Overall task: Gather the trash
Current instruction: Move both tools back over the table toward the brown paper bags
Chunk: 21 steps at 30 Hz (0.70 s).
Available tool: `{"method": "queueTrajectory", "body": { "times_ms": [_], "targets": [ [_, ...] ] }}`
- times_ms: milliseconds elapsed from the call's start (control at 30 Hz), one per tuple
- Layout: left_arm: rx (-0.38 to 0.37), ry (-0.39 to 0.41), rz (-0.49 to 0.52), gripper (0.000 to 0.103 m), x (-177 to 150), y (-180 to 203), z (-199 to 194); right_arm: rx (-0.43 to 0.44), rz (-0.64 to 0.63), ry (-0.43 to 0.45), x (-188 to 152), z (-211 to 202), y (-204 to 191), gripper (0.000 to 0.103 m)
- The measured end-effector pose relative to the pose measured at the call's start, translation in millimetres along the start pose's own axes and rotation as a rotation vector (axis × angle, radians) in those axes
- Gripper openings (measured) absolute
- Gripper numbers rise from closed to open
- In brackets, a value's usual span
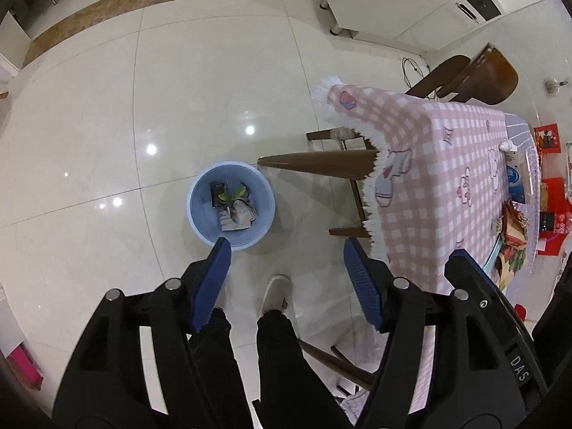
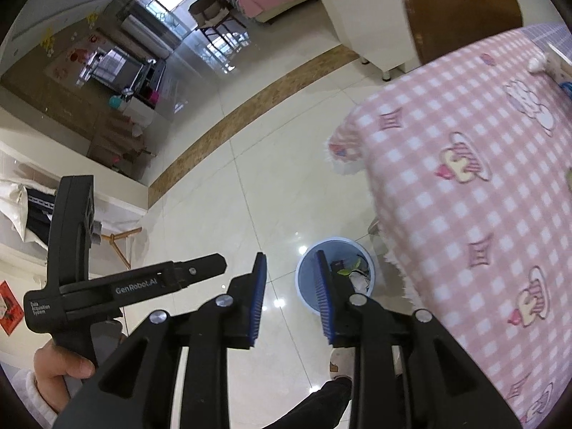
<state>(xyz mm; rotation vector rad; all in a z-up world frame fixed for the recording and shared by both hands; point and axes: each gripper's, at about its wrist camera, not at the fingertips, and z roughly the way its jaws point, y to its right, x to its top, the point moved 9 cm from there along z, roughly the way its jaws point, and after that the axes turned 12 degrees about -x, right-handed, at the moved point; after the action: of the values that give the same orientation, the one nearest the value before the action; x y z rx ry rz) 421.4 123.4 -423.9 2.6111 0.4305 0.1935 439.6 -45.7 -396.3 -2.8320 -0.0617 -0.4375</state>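
A light blue trash bin (image 1: 200, 211) stands on the tiled floor beside the table. It holds crumpled paper (image 1: 236, 216) and a green scrap. My left gripper (image 1: 286, 246) hangs above the floor just near the bin, wide open and empty. In the right wrist view the bin (image 2: 307, 279) shows beyond my right gripper (image 2: 291, 262), which is open with a narrower gap and holds nothing. The left gripper's body (image 2: 71, 250) shows at the left of that view, in a hand. Wrappers and packets (image 1: 513, 236) lie at the table's far side.
The table with a pink checked cloth (image 1: 439, 193) fills the right. Wooden chairs (image 1: 479, 75) stand at its far end and under its edge. My legs and a white shoe (image 1: 275, 293) are below. White cabinets (image 1: 393, 3) stand at the back.
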Motion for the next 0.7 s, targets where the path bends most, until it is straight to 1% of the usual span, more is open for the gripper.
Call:
{"method": "queueTrajectory", "body": {
  "times_ms": [133, 300, 400, 433, 500, 533, 600, 633, 667, 700],
  "targets": [
    [0.000, 0.016, 0.095, 0.065, -5, 48, 6, -0.003, 0.046, 0.028, 3, -16, 34, 0.027],
    [-0.038, 0.015, 0.256, 0.065, -15, 130, 25, -0.057, 0.127, 0.092, 4, -46, 104, 0.027],
    [-0.076, -0.008, 0.359, 0.065, -28, 188, 46, -0.124, 0.200, 0.153, 2, -70, 161, 0.027],
    [-0.094, -0.021, 0.393, 0.065, -34, 210, 55, -0.154, 0.240, 0.181, -1, -82, 186, 0.028],
    [-0.119, -0.038, 0.448, 0.065, -45, 244, 70, -0.194, 0.315, 0.222, -6, -99, 229, 0.037],
    [-0.126, -0.042, 0.481, 0.066, -51, 263, 78, -0.221, 0.375, 0.252, -12, -112, 257, 0.042],
    [-0.127, -0.040, 0.533, 0.069, -59, 291, 91, -0.263, 0.469, 0.285, -21, -129, 303, 0.045],
    [-0.127, -0.041, 0.561, 0.070, -63, 308, 100, -0.285, 0.511, 0.295, -26, -135, 324, 0.049],
    [-0.129, -0.046, 0.573, 0.070, -67, 318, 106, -0.298, 0.542, 0.298, -30, -138, 342, 0.052],
    [-0.133, -0.055, 0.584, 0.071, -69, 328, 113, -0.302, 0.584, 0.295, -35, -139, 362, 0.052]
  ]
}}
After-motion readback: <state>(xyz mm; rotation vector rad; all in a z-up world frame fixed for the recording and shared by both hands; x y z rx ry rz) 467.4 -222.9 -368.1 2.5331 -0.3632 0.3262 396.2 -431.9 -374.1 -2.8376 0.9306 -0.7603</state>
